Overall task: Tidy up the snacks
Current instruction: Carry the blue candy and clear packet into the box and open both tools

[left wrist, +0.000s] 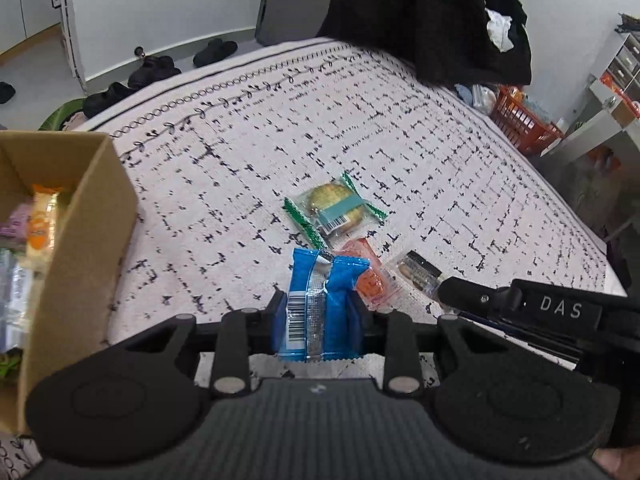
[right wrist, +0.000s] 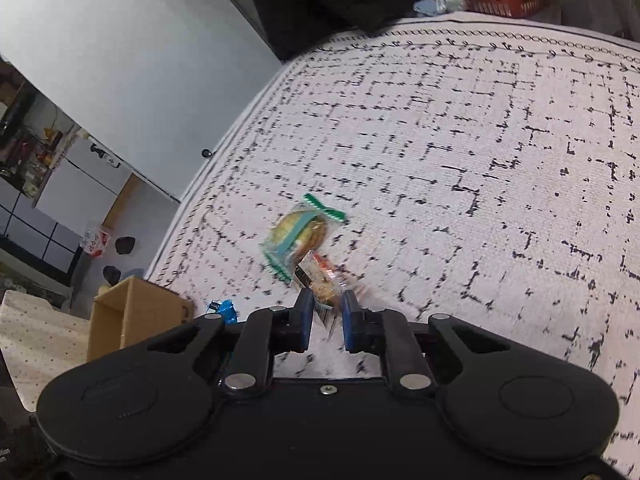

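1. The left gripper (left wrist: 318, 312) has the blue snack packet (left wrist: 320, 304) pinched between its pads, barcode side facing the camera, the packet standing up off the patterned bed cover (left wrist: 440, 152).
2. The cardboard box (left wrist: 80, 240) sits at the near left, open, with several wrapped snacks already lying inside it. That looks like the collection point.
3. The right gripper (right wrist: 325, 312) has its jaws narrowed around a small clear packet (right wrist: 322, 292) of brownish snack; that view is blurred, so whether the pads actually bite it cannot be told.
4. Still on the cover: the green-edged cracker packet (left wrist: 334, 210) in the middle, and nearer than it an orange packet (left wrist: 370, 276), just right of the blue one.
5. In the left wrist view, the right gripper reaches in from the right toward the clear packet beside the orange one.
6. The step in hand appears to be carrying the blue packet to the box while the right side picks up the next piece.
7. The next move probably calls for swinging the left gripper leftward over the box rim and opening only once the packet is above the interior; the thin foil may slip or snag on the wall.
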`<state>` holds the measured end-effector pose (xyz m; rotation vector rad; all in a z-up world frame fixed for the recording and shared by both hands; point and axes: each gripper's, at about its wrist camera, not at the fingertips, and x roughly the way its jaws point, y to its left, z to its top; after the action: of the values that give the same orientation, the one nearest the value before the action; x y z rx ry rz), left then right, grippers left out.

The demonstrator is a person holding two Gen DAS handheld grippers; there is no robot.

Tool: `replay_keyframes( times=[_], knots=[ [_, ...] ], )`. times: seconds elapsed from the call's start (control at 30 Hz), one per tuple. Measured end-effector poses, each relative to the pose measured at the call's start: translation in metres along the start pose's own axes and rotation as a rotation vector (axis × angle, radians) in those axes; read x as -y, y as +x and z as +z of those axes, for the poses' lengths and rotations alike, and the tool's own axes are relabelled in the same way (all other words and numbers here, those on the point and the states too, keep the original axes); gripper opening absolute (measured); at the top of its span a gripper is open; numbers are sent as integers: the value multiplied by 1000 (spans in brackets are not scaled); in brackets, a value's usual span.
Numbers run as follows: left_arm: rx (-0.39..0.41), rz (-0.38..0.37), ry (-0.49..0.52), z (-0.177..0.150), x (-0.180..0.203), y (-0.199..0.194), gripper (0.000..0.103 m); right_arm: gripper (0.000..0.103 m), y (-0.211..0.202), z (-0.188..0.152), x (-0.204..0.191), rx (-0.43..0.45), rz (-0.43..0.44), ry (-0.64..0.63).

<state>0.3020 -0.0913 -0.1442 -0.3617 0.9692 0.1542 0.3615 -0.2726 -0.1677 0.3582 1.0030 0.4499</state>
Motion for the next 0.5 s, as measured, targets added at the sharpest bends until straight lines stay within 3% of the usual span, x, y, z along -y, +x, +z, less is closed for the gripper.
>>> replay_keyframes(
  times=[0.5],
  knots=[
    [80,6,-41,-5,-35,-59,31,15,-30,-21,-55,41,42,-62]
  ],
)
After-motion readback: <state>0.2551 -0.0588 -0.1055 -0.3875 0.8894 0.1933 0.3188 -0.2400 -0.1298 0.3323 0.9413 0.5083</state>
